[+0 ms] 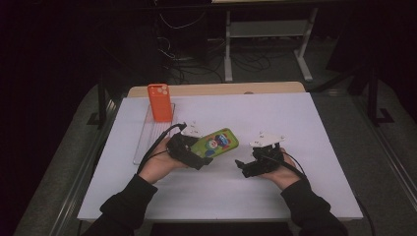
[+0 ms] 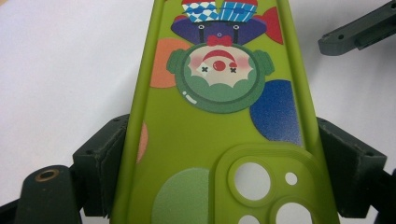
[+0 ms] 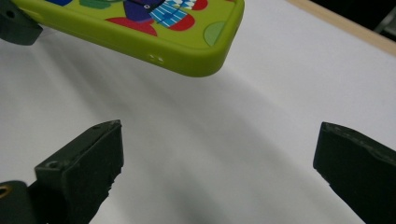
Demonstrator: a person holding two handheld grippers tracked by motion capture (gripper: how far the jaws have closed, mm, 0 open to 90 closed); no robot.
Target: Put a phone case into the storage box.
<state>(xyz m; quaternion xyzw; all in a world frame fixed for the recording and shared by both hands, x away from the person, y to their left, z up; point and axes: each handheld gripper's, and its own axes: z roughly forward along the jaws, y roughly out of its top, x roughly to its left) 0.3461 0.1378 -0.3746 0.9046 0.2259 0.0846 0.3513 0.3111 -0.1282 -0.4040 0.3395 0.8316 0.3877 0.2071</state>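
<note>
A lime-green phone case [image 1: 216,142] printed with a clown figure hangs just above the white table, held by its camera end. My left gripper [image 1: 204,158] is shut on it; in the left gripper view the case [image 2: 219,121] runs up between the two black pads [image 2: 106,163], which press on its long edges. My right gripper [image 1: 242,166] stands open a short way to the right of the case, its jaws pointing left at it. In the right gripper view the case's free end [image 3: 187,32] floats ahead of the spread jaws, with nothing between them.
An orange phone case [image 1: 160,102] stands upright on a clear tray [image 1: 147,135] at the table's far left. The white tabletop [image 1: 275,118] has a wooden edge at the back. Beyond it are dark floor, cables and a desk frame [image 1: 268,29].
</note>
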